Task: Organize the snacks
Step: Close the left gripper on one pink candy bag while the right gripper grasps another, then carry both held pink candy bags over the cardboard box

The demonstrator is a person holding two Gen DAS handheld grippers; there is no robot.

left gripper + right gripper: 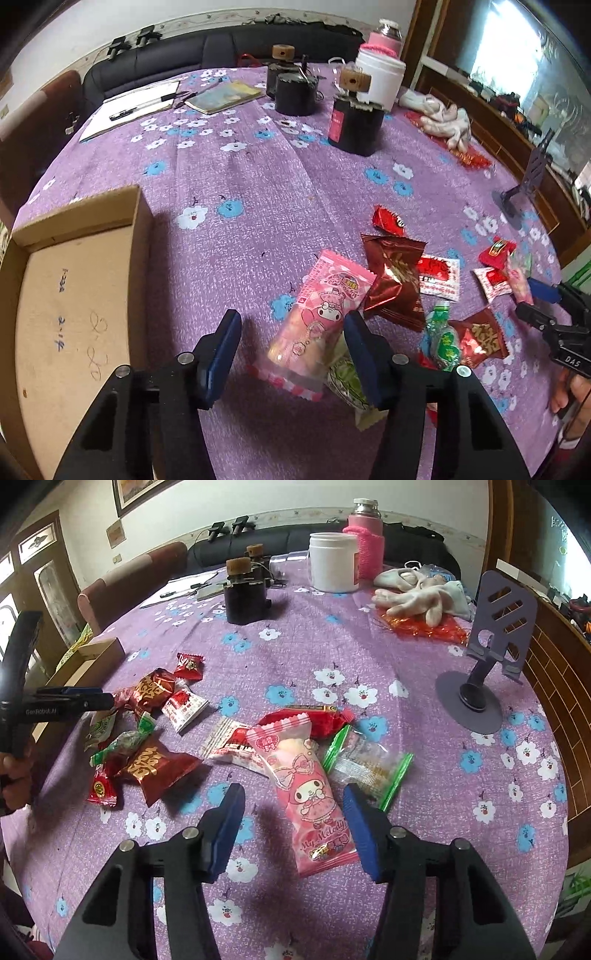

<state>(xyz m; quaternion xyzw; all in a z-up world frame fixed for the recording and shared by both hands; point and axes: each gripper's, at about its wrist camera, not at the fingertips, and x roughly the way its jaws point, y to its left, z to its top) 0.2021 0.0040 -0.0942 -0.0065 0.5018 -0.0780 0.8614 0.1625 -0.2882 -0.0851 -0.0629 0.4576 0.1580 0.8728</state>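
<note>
Pink snack packet point(312, 797) between wide-open right gripper point(293, 829) jaws, ungripped.

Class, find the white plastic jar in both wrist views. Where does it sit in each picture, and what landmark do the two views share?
Left wrist view: the white plastic jar stands at the upper right, at the table's far edge, behind a black box.
Right wrist view: the jar stands at the top centre, right of the black box.
Shared landmark: the pink knitted bottle right beside the jar.
</note>
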